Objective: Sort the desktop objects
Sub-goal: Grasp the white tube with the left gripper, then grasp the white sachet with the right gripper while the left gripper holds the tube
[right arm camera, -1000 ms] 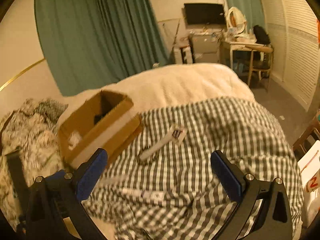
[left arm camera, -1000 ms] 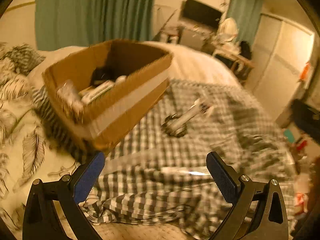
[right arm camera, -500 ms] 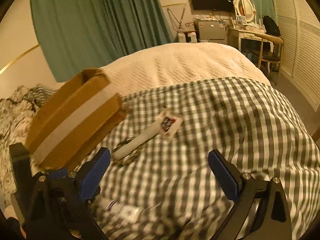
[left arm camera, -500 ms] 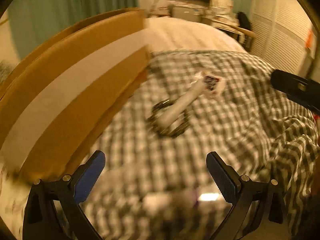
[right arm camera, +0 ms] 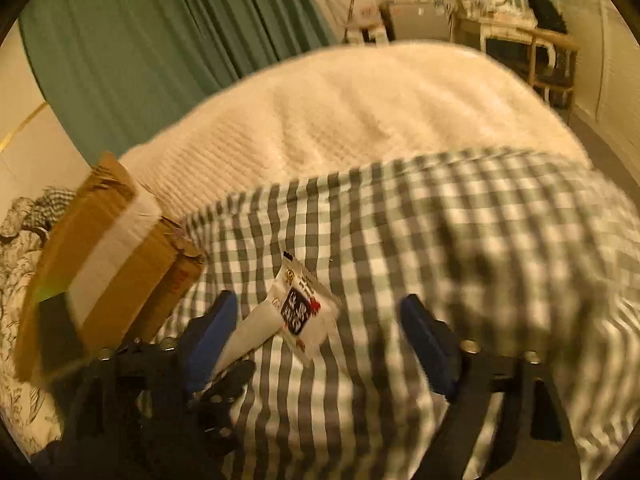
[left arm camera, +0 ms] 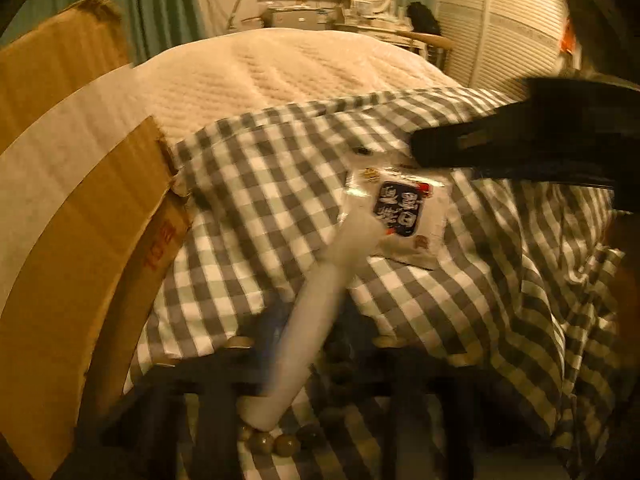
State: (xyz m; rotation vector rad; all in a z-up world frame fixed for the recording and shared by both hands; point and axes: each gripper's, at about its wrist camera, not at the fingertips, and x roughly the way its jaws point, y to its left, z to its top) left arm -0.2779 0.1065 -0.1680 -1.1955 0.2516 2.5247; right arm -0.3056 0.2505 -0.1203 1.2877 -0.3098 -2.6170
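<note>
A white tube (left arm camera: 308, 320) lies on the checked blanket (left arm camera: 248, 216), its near end over a bead bracelet (left arm camera: 272, 442) and its far end on a white snack packet (left arm camera: 404, 216). My left gripper (left arm camera: 308, 344) is low and blurred around the tube's near half; its jaw state is unclear. The cardboard box (left arm camera: 76, 184) stands close on the left. In the right wrist view my right gripper (right arm camera: 320, 328) is open, its jaws either side of the packet (right arm camera: 304, 312) and the tube's (right arm camera: 252, 332) far end. The box (right arm camera: 104, 276) is at left.
A cream quilt (right arm camera: 360, 120) covers the bed beyond the checked blanket (right arm camera: 460, 240). Green curtains (right arm camera: 152, 40) hang behind. A desk and chair (right arm camera: 540, 52) stand at the far right. A patterned sheet (right arm camera: 16, 248) lies left of the box.
Both grippers have moved forward and down. The left one has closed in on the tube and bracelet. The right one now straddles the packet.
</note>
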